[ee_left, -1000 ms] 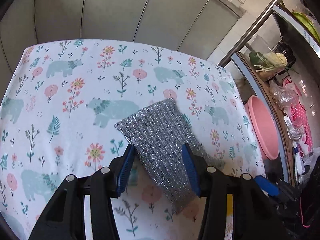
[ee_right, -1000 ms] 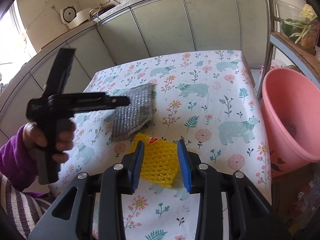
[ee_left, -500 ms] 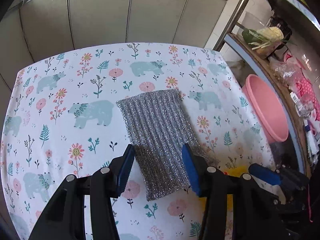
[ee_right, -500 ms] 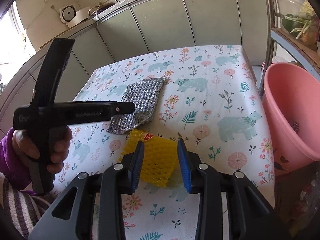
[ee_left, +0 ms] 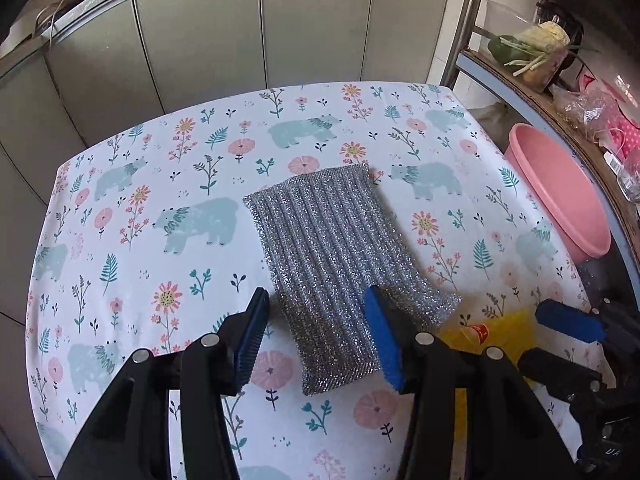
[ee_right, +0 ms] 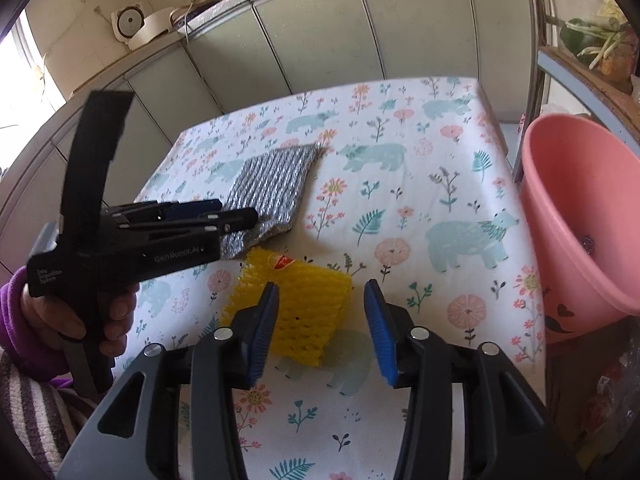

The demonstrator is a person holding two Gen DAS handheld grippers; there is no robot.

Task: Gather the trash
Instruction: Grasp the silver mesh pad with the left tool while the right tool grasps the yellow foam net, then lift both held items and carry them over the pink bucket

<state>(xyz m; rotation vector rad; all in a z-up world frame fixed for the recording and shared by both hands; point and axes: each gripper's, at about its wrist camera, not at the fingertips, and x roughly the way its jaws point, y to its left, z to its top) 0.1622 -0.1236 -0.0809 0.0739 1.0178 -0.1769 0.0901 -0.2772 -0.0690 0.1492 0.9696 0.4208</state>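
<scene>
Right tongs [ee_right: 322, 330] opening astride the yellow foam net sleeve [ee_right: 298, 308], left tongs [ee_left: 318, 338] apart over the silver mesh scouring cloth's [ee_left: 332, 248] near end, its length running straight ahead.

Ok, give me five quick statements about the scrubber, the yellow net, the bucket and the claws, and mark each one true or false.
1. The silver scrubber cloth lies flat on the tablecloth. True.
2. The yellow foam net is inside the pink bucket. False: it lies on the tablecloth, between the fingers of the right claw.
3. The right claw is clamped on the net. False: its jaws are opening, pads clear of the net.
4. The left claw is open over the scrubber's near end. True.
5. The bucket stands on the table. False: it sits beside the table's edge.
</scene>
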